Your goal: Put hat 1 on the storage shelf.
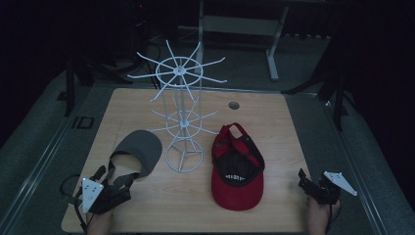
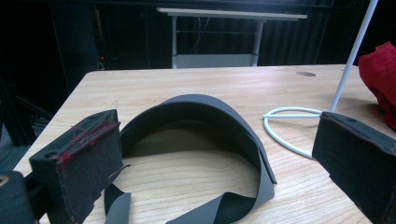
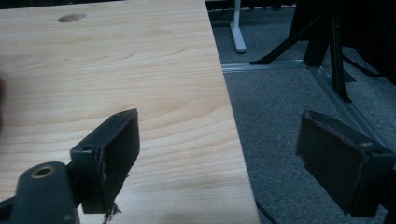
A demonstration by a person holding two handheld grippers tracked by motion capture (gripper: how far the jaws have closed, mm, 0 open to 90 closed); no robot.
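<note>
We see a light wood-grain counter (image 1: 274, 127) in a dark room, grey carpet around it and a pale desk frame (image 1: 274, 44) across the top of the high view. A small round hole (image 1: 234, 105) sits in the counter's upper middle. At centre stands a white wire rack (image 1: 182, 107) with two tiers of spokes on a ring base. Just left of that base lies a grey visor (image 1: 142, 149), just right a red cap (image 1: 237, 169) turned inside up, its black lining showing.

At lower left, our left claw (image 1: 115, 178) rests at the visor's strap end, jaws wide apart; in the left gripper view the visor (image 2: 210, 126) lies between them untouched, with the rack's base ring (image 2: 285, 123) at right and the cap cut off at the frame's right edge. At lower right, our right claw (image 1: 306, 181) hangs over the counter's edge, jaws spread and empty, one over wood, one over carpet (image 3: 289, 116).
</note>
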